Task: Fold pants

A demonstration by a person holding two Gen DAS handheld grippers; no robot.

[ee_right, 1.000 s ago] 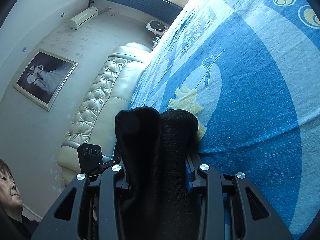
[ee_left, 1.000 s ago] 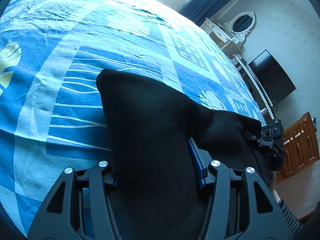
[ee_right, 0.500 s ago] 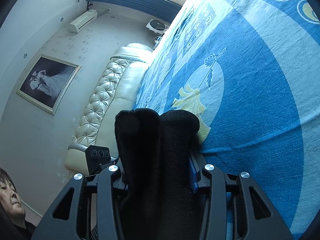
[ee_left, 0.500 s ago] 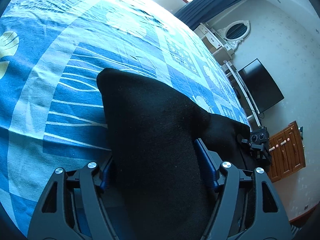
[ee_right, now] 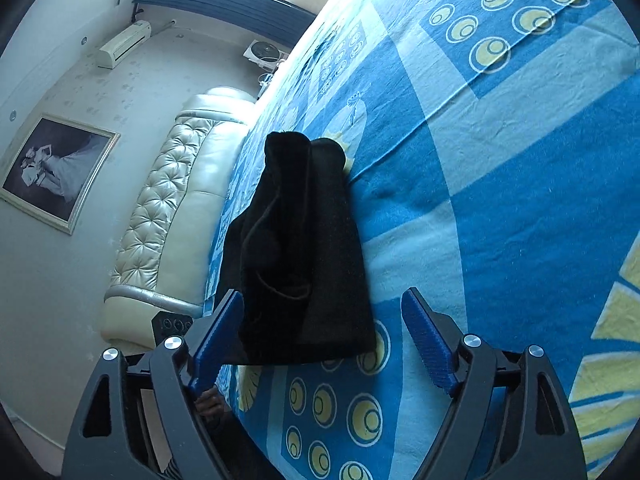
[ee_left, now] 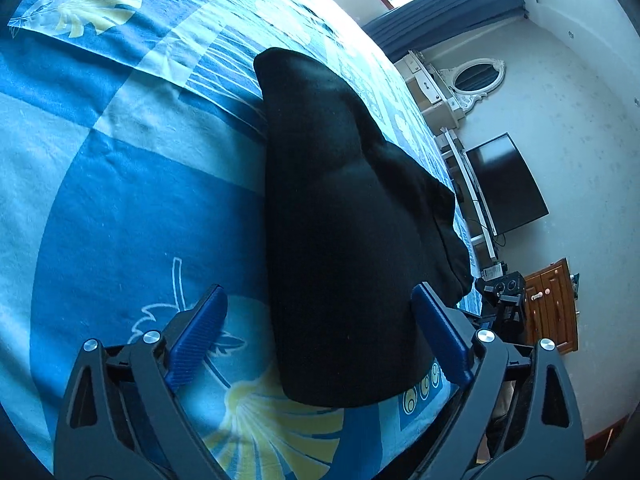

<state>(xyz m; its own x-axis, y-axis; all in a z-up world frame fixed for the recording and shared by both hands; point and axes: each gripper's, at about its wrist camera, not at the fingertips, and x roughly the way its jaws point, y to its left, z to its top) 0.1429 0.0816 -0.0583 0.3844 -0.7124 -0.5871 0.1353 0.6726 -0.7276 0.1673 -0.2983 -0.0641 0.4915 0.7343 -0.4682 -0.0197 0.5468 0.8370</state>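
Left gripper (ee_left: 320, 340): jaws spread wide, blue ribbed pads (ee_left: 196, 340) either side of the pants' near end, holding nothing. The right pad sits just beside the cloth edge; contact cannot be told. The left pad is well apart from it.

Right gripper (ee_right: 324, 340): jaws likewise wide apart, gripping nothing. Its left ribbed pad (ee_right: 218, 340) stands at the cloth's near left corner; the right pad is clear of the fabric.

Pants (ee_left: 340, 220): black, matte, soft knit or fleece look, folded into a long thick bundle lying flat on the bed. In the left view it tapers to a rounded far end, with a lumpy fold bulging on its right side. In the right view, the pants (ee_right: 296, 248) show two stacked layers and a curved seam.

Bedsheet (ee_left: 120, 160): blue woven cotton, faintly creased, patchwork of pale and deep blue blocks, yellow leaf and ring prints.

Farther off: tufted cream headboard (ee_right: 168, 224), framed picture (ee_right: 56, 168), black TV (ee_left: 504, 184), oval mirror (ee_left: 478, 76), wooden cabinet (ee_left: 552, 304).
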